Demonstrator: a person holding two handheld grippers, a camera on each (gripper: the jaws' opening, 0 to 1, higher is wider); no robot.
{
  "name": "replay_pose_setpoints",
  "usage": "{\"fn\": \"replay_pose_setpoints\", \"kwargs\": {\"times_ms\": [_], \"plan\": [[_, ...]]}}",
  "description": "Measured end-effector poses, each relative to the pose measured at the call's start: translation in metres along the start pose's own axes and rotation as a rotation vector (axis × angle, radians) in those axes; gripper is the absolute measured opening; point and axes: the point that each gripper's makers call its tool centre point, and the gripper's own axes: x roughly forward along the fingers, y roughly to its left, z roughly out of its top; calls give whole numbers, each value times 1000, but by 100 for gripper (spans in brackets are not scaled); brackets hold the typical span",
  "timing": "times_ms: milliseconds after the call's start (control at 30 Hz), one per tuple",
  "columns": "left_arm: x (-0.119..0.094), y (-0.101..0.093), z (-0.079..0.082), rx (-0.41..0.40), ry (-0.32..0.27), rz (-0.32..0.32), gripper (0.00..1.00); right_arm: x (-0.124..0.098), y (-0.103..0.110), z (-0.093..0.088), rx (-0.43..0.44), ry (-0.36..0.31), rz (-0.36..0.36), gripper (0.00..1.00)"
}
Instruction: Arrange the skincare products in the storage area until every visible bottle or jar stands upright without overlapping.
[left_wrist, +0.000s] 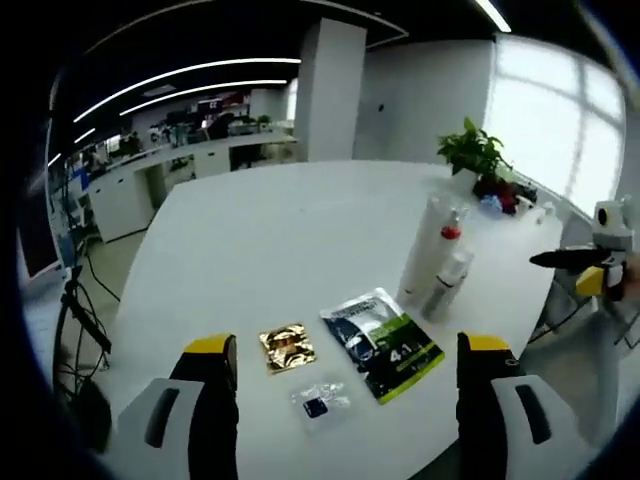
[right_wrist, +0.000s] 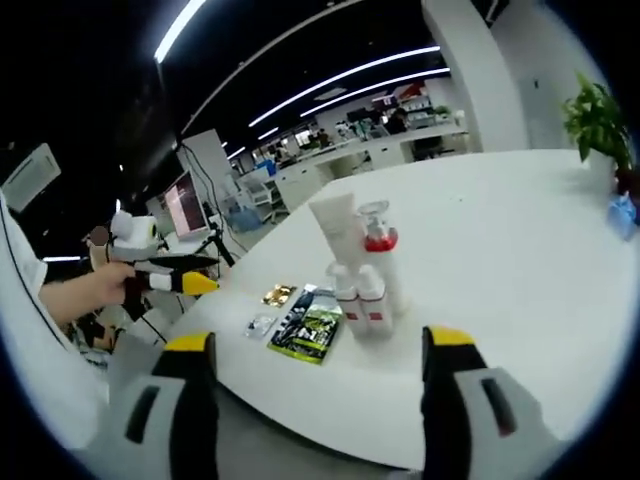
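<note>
On your white table: tube, pump bottle and two small bottles standing upright together; green pouch, gold sachet and clear packet lying flat nearby. Your left gripper and right gripper both gape wide, empty.

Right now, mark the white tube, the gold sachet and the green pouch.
white tube (right_wrist: 336, 228), right gripper view, on the upper body of the tube.
gold sachet (left_wrist: 286, 346), left gripper view, centre of the foil.
green pouch (left_wrist: 383, 344), left gripper view, middle of its printed face.
</note>
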Motion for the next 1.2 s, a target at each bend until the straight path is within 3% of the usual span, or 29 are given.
{"fn": "replay_pose_setpoints", "kwargs": {"times_ms": [267,533,700,833,1200], "plan": [[-25,-17,-13,36,-9,-30,97,-11,-2,1,-15,-22,-16,88],[-45,-22,-22,-16,-23,-44,97,-22,-11,-8,-1,-17,-44,91],[-47,-20,-31,16,-2,-24,97,-23,-13,-10,3,-15,-52,92],[-48,-18,-37,-6,9,-18,97,-20,-14,-9,4,-16,-50,92],[-48,-13,-37,-14,16,-7,97,-14,-13,-9,5,-11,-39,92]]}}
